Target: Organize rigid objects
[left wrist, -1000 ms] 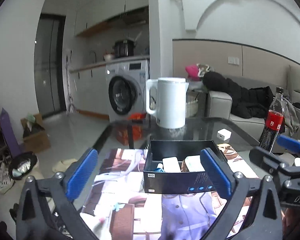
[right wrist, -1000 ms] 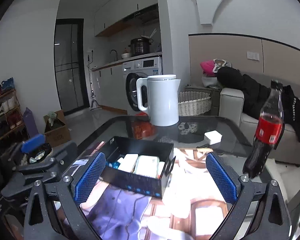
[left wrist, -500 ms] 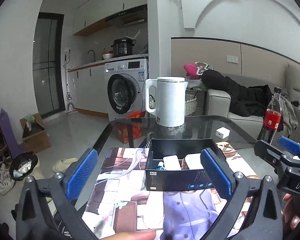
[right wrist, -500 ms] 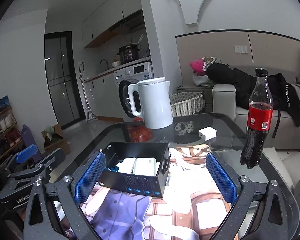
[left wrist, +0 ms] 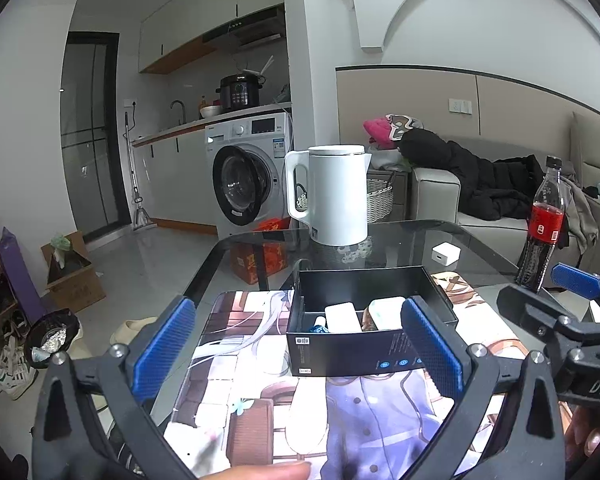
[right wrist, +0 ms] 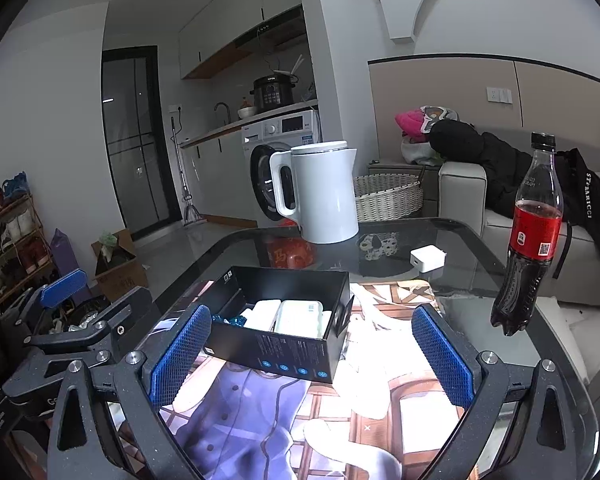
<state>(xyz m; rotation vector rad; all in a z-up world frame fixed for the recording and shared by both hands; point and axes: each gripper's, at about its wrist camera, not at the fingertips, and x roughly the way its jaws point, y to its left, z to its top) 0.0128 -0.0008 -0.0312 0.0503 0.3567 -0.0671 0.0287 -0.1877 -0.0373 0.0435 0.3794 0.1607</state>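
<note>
From the left wrist camera, the left gripper (left wrist: 298, 350) hung above the near edge of the glass-topped table (left wrist: 480, 240), its blue-padded fingers (left wrist: 162, 346) spread wide with nothing between them. The open black cardboard box (left wrist: 364, 322) sat mid-table on the illustrated printed mat (left wrist: 240, 360), holding two white rectangular cases (left wrist: 342, 317) side by side and a small blue item at its left inner corner. Behind it, near the far edge, stood the white electric kettle (left wrist: 332, 194); a small white charger cube (left wrist: 445, 254) lay toward the far right, and the dark cola bottle with a red label (left wrist: 542, 226) stood upright at the right edge. The right gripper (left wrist: 572, 304) showed at the right margin. Compared with a second earlier, the camera sat slightly higher and farther back, and a fingertip (left wrist: 268, 471) had appeared at the bottom edge.

From the right wrist camera, the right gripper (right wrist: 312, 354) was likewise spread wide and empty above the mat (right wrist: 380, 400). The box (right wrist: 288, 316) lay left of centre, contents unchanged. The kettle (right wrist: 324, 192), cube (right wrist: 427, 258) and bottle (right wrist: 530, 236) kept their places on the table, though the bottle now appeared upright and nearer the frame's right, the view having tilted. The left gripper (right wrist: 80, 316) sat at the left margin.
</note>
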